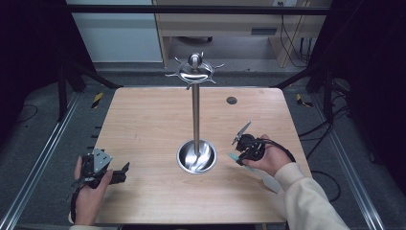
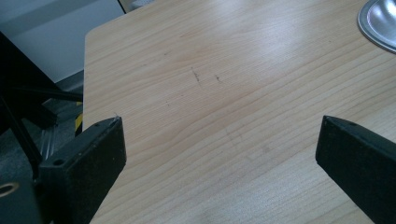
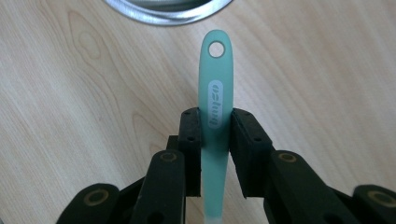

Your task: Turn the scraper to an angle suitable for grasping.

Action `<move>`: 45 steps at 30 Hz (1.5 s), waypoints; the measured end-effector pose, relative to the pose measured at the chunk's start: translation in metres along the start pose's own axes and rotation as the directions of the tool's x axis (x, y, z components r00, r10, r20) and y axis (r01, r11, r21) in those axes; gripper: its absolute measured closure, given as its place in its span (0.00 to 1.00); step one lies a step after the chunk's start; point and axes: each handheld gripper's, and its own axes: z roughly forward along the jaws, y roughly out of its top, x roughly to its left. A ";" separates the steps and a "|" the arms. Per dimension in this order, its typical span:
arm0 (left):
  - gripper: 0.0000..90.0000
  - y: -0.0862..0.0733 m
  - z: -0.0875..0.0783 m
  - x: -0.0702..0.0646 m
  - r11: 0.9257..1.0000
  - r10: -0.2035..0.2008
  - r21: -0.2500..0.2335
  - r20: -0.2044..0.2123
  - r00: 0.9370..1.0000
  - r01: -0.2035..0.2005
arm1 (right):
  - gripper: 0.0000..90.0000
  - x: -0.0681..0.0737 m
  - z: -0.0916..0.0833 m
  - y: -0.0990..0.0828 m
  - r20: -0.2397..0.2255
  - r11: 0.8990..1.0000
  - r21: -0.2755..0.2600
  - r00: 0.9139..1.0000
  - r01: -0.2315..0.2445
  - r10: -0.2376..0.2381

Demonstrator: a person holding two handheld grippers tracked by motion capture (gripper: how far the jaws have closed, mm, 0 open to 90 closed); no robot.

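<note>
While I scan from the left, my left gripper (image 1: pixel 125 167) sits low at the near left of the table (image 1: pixel 143 124), held in my left hand (image 1: pixel 91 191), which comes in from the near edge. Its grey plate faces up and its jaws point right, toward the stand. In the left gripper view (image 2: pixel 219 149) the two black jaws stand wide apart with bare wood between them; it is released and grips nothing.

At the middle of the table stands the stand (image 1: pixel 196 115): a round steel dish at the base, an upright pole, and a hooked crown on top. Its dish rim shows at the top right corner of the left gripper view (image 2: pixel 380 23).

Right of the dish, my right gripper (image 1: pixel 239 151) is held by my right hand (image 1: pixel 270 160), the pale sleeve running in from the near right. It is clenched on a green spatula (image 3: pixel 215 102) by the handle. In the right gripper view (image 3: pixel 215 140) the handle rises between the jaws, both pressed against it, its holed end pointing at the dish rim (image 3: pixel 168 11), near it but apart. In the high view the spatula (image 1: pixel 263 177) trails toward the near right under my hand.
</note>
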 end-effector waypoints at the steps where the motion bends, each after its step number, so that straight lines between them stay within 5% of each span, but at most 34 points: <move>1: 0.02 0.000 0.000 0.000 1.000 0.002 0.001 0.000 1.000 -0.002 | 0.83 0.000 -0.004 0.000 0.005 1.000 -0.015 1.000 0.000 0.000; 11: 0.02 -0.001 0.001 0.000 1.000 -0.009 0.000 0.009 1.000 0.009 | 0.83 -0.005 -0.032 -0.007 0.009 0.989 -0.141 0.999 -0.051 0.053; 21: 0.02 0.002 -0.003 0.001 0.999 -0.013 -0.046 0.010 1.000 0.013 | 0.83 -0.008 -0.078 -0.001 0.029 0.959 -0.281 0.998 -0.044 0.054; 22: 0.02 0.002 -0.003 0.001 0.999 -0.011 -0.044 0.010 1.000 0.011 | 0.83 -0.007 -0.084 -0.002 0.026 0.948 -0.316 0.998 -0.042 0.053; 27: 0.02 0.002 -0.003 -0.001 0.999 -0.006 -0.043 0.012 1.000 0.006 | 0.83 -0.005 -0.096 -0.003 0.028 0.930 -0.367 0.998 -0.039 0.053; 32: 0.02 0.001 -0.003 0.000 0.999 -0.008 -0.040 0.015 1.000 0.009 | 0.83 -0.006 -0.107 -0.003 0.019 0.887 -0.459 0.998 -0.049 0.065; 35: 0.02 0.001 -0.003 0.000 0.999 -0.013 -0.044 0.016 1.000 0.014 | 0.83 -0.006 -0.110 -0.002 0.014 0.874 -0.484 0.998 -0.047 0.062; 37: 0.02 0.001 -0.004 0.000 0.999 -0.012 -0.044 0.017 1.000 0.012 | 0.83 -0.005 -0.113 -0.002 -0.004 0.851 -0.523 0.998 -0.052 0.058; 40: 0.02 0.001 -0.005 -0.001 0.999 -0.009 -0.048 0.019 1.000 0.010 | 0.83 -0.005 -0.115 -0.001 -0.003 0.842 -0.537 0.998 -0.048 0.055; 43: 0.02 0.002 -0.006 -0.001 0.999 -0.008 -0.051 0.021 1.000 0.009 | 0.83 -0.004 -0.119 -0.001 -0.011 0.817 -0.573 0.998 -0.058 0.063; 45: 0.02 0.002 -0.006 -0.001 0.999 -0.005 -0.051 0.020 1.000 0.006 | 0.83 -0.004 -0.120 -0.002 -0.012 0.810 -0.583 0.998 -0.062 0.067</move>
